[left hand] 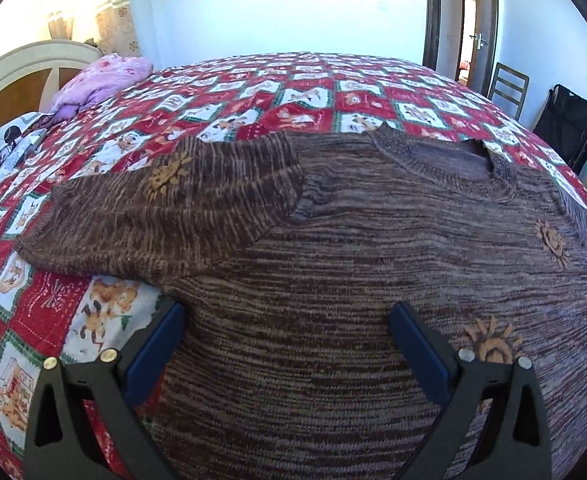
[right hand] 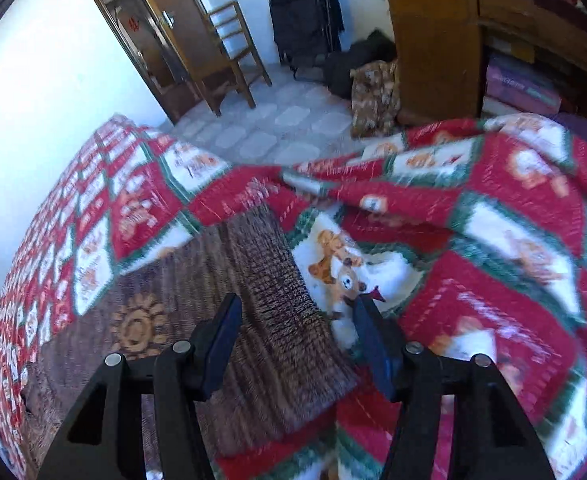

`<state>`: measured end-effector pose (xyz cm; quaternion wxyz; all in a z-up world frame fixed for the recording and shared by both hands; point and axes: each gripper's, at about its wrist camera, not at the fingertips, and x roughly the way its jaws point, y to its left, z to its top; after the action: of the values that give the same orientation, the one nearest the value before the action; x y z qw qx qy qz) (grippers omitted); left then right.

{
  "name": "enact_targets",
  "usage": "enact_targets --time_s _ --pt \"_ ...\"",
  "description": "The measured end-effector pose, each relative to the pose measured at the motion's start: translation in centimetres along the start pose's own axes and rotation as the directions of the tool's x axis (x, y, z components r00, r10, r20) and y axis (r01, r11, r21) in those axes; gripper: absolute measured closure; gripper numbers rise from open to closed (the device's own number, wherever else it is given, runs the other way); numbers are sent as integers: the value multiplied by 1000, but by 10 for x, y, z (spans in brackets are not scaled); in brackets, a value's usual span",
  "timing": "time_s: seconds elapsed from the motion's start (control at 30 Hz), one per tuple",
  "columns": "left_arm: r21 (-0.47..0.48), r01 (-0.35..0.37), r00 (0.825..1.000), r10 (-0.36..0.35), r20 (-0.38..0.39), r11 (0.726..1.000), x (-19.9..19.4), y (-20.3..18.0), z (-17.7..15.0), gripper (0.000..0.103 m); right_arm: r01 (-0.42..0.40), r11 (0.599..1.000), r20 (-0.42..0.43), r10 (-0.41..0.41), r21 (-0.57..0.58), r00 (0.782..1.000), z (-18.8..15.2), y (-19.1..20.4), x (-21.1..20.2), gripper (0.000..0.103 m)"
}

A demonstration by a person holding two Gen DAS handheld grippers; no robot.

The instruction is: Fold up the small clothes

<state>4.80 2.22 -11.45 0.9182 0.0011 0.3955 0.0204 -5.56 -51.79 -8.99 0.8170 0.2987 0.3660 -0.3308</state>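
A brown knitted sweater (left hand: 333, 260) with orange sun motifs lies flat on the red patchwork quilt (left hand: 253, 92), neck hole (left hand: 445, 152) at the far side. One sleeve (left hand: 141, 216) is spread to the left. My left gripper (left hand: 289, 320) hovers open over the sweater's body near its left side edge, with nothing pinched. In the right wrist view the other sleeve (right hand: 269, 280) runs away from me across the quilt (right hand: 493, 240). My right gripper (right hand: 296, 302) stands about half open above it, its left finger over the sleeve and its right finger at the sleeve's edge. The picture is blurred.
A pink bundle of bedding (left hand: 105, 76) and a headboard (left hand: 25, 68) are at the bed's far left. Beyond the bed edge are a tiled floor, a wooden chair (right hand: 229, 48), a black bag (right hand: 305, 12), a patterned cushion (right hand: 373, 96), a wooden cabinet (right hand: 433, 40) and an open door (right hand: 165, 32).
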Motion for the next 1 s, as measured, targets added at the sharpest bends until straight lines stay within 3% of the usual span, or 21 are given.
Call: enact_targets --time_s 0.1,0.23,0.43,0.53,0.57,0.7,0.8,0.9,1.0 --pt "-6 0 1000 0 4 1000 2 -1 0 0 29 998 8 -29 -51 1000 -1 7 0 46" --pt "-3 -6 1000 6 8 1000 3 -3 1 0 48 992 6 -48 -119 999 0 13 -2 74" --pt "-10 7 1000 -7 13 1000 4 0 1 0 59 981 10 -58 -184 998 -5 18 -6 82" --pt "-12 12 1000 -12 18 1000 4 0 0 0 46 982 12 -44 -183 999 -4 20 -10 97" --pt "-12 15 1000 -14 20 1000 4 0 -1 0 38 983 23 -35 -177 999 -3 23 -17 97" --pt "-13 17 1000 -17 21 1000 4 0 -1 0 -33 977 87 53 -212 995 -2 52 -55 97" --pt "-9 29 1000 -29 10 1000 3 2 0 0 -121 956 80 147 -267 986 -9 89 -82 97" --pt "17 68 998 -67 -20 998 -3 7 2 0 -226 918 50 256 -325 965 -28 135 -111 97" --pt "14 81 997 -81 9 997 -18 15 -2 0 -329 858 -4 357 -395 934 -62 188 -132 97"
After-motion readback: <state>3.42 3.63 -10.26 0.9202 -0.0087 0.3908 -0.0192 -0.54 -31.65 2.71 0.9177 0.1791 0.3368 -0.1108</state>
